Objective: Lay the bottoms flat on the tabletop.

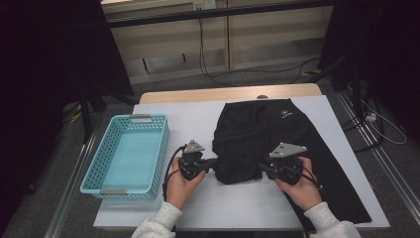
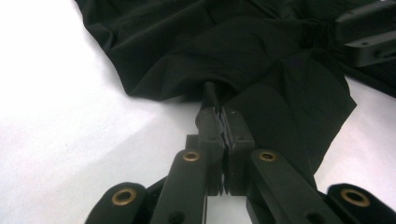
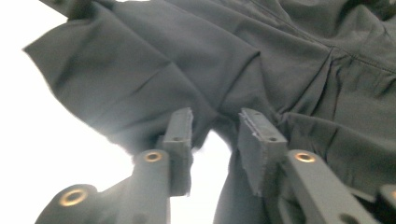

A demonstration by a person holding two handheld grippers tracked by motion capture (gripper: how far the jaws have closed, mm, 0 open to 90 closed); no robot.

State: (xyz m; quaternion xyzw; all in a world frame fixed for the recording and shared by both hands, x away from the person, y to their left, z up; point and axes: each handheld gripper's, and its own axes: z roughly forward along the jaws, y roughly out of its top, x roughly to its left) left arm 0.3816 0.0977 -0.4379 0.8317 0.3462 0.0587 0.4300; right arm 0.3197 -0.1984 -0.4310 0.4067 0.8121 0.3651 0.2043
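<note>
High view: my two hands come in from the bottom edge, sleeves pale, each gripping a set of tongs that points inward toward the other across the near half of the surface. My left tongs sit at the left edge of a black garment, level and low over the white covering. My right tongs meet the garment's near edge from the right, held just as low. The garment lies spread on the right half of the surface, part of it folded back over itself between my hands, one long part running toward the near right corner. A light blue basket stands well to the left.

In the left gripper view, my left tongs are clenched on a pinched fold of the black cloth. In the right gripper view, my right tongs stand parted, released, with cloth lying between and beyond the tips.
</note>
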